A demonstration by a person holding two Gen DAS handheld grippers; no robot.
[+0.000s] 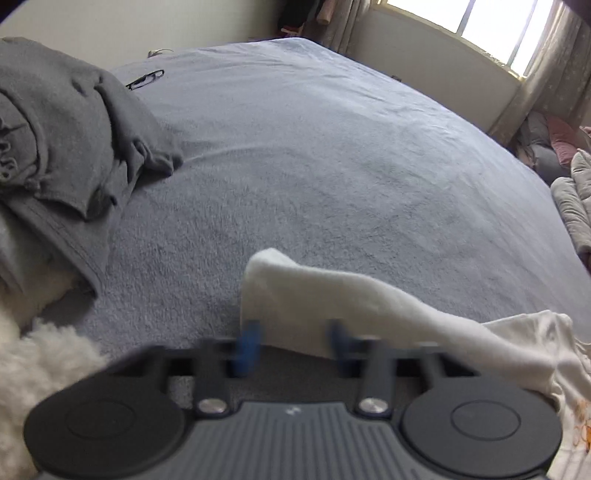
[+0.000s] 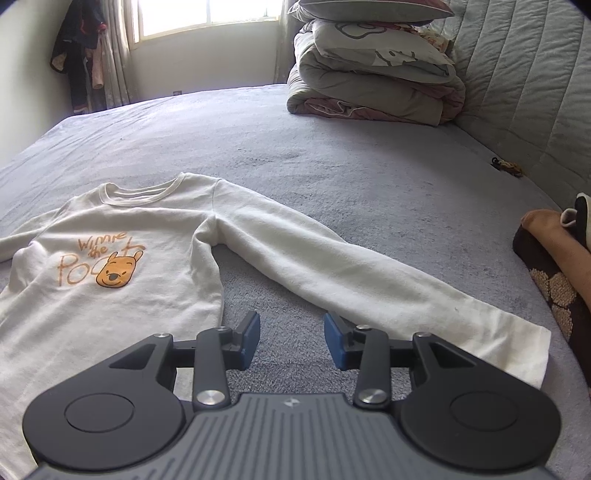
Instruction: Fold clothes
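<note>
Both wrist views looked low and close across the bed; the right one faced the window. They shared the white shirt.

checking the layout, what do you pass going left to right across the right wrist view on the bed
Cream shirt with the bear print → its outstretched sleeve → folded bedding stack farther back → small dark item by the quilted headboard.
</note>
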